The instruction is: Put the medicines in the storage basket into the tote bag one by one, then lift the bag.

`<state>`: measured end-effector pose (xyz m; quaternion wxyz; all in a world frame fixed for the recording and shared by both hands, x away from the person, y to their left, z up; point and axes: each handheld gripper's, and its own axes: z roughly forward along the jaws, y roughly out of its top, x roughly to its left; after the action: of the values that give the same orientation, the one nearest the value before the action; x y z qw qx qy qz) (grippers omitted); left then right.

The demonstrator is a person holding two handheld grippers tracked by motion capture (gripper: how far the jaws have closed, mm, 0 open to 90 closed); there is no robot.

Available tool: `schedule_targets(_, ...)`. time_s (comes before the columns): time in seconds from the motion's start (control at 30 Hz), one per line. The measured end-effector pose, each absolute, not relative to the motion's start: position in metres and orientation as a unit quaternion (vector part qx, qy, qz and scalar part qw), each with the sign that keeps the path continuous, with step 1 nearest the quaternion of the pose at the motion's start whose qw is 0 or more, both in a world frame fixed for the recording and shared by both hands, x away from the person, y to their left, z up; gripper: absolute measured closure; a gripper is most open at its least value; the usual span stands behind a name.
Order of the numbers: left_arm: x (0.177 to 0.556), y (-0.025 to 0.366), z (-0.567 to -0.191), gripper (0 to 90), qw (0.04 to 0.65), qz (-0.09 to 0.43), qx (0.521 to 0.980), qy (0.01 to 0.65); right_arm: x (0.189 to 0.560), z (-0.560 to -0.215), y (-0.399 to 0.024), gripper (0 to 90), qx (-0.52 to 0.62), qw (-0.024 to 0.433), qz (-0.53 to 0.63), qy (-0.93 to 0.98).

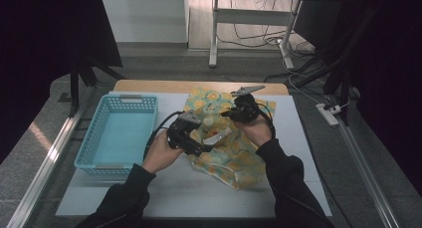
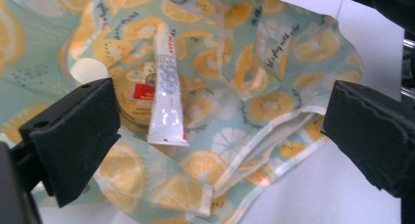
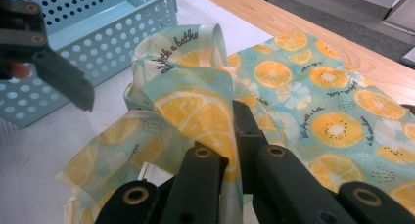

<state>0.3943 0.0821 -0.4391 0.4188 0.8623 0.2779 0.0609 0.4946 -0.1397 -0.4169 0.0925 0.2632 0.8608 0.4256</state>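
Item: teal fabric pouch printed with orange slices [image 1: 226, 143], mid-table, right of the light-blue perforated plastic basket [image 1: 119, 133]; my right gripper [image 3: 234, 136] pinches its rim. My left gripper [image 2: 220, 121] gapes empty above the white tube [image 2: 166, 87] and round tin [image 2: 139, 94] inside. Risk: rim slips, mouth collapses, contents get buried.

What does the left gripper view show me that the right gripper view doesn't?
Left gripper view: a white tube lying inside the opened fruit-print bag, over a round tin, seen between the wide-open jaws of the left gripper.

Right gripper view: the blue basket, the wooden table edge, and the right gripper shut on a fold of the bag.

Both: the same orange-slice bag on the white mat.
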Motion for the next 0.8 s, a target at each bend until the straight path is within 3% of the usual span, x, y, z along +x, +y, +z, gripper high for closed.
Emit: schedule_targets(0.8, 0.369, 0.069, -0.471, 0.8, 0.407, 0.042, 0.879, 0.244, 0.489, -0.413, -0.140, 89.6, 0.255, 0.091, 0.429, 0.862)
